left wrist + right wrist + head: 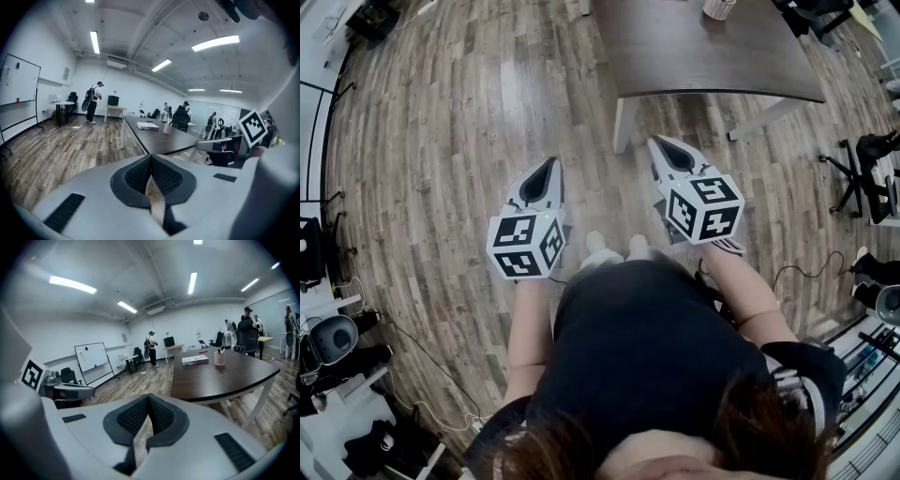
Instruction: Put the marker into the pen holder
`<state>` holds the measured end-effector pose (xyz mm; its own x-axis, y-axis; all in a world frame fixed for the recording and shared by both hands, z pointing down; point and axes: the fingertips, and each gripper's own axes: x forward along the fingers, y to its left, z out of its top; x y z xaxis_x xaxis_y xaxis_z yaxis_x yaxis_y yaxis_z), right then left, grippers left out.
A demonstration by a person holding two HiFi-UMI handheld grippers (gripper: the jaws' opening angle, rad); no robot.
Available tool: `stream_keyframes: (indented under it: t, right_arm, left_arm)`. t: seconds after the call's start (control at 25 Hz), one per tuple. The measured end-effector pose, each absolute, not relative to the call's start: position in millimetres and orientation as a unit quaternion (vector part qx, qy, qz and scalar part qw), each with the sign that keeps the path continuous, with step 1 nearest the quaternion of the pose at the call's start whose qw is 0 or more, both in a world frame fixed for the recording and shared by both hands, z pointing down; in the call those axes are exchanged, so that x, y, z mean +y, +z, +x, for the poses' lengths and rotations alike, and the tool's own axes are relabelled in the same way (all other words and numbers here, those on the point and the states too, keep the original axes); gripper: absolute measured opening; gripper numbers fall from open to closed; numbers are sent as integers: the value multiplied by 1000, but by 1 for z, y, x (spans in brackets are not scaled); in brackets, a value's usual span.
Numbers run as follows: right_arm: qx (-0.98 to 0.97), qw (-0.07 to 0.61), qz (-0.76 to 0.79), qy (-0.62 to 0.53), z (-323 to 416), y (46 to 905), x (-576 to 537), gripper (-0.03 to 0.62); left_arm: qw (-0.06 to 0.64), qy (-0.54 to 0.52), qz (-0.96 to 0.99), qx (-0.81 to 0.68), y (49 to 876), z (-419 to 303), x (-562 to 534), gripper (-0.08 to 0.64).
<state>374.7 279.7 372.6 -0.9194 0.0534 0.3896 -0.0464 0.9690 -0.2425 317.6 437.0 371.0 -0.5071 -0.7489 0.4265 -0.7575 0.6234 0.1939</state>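
- Wood-plank floor [441,141] runs across an open-plan office to the long dark table [712,56], which I face from short of its near edge.
- Left gripper [151,157] and right gripper [148,396] hang side by side over the floor on the near side of the table. Both are tipped a little downward and are apart from the table.
- Each claw has its ribbed pads pressed together, with nothing caught between them.
- The pen holder [219,358] is a pale mesh cup with a few pens already in it. It stands toward the far part of the table, beside a flat box [195,360].
- I cannot pick out the marker on the table or anywhere else (if it lies up there, it is too small to tell from this far back).
- By my reading the job is at its very start: I am approaching the table and nothing has been picked up.
- The next move calls for closing in on the table until its top can be read properly, then finding the marker.
- One claw must then spread its jaws before coming down round the barrel.
- A slim round barrel is likely to roll under a clumsy touch, so I would grip it near the middle. That also leaves room to tip it upright over the holder on the table.
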Motion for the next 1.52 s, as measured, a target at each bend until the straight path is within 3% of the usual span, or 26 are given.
stream_keyframes:
  t: [0.96,1.52]
  right_arm:
    - [-962,243,-24,122,312,400,356,19]
    - [-955,265,-44,123,208,426,356,20]
  left_arm:
    - [250,1,429,-868,393,256,523,28]
    - [265,-8,413,-871,416,147,524,28]
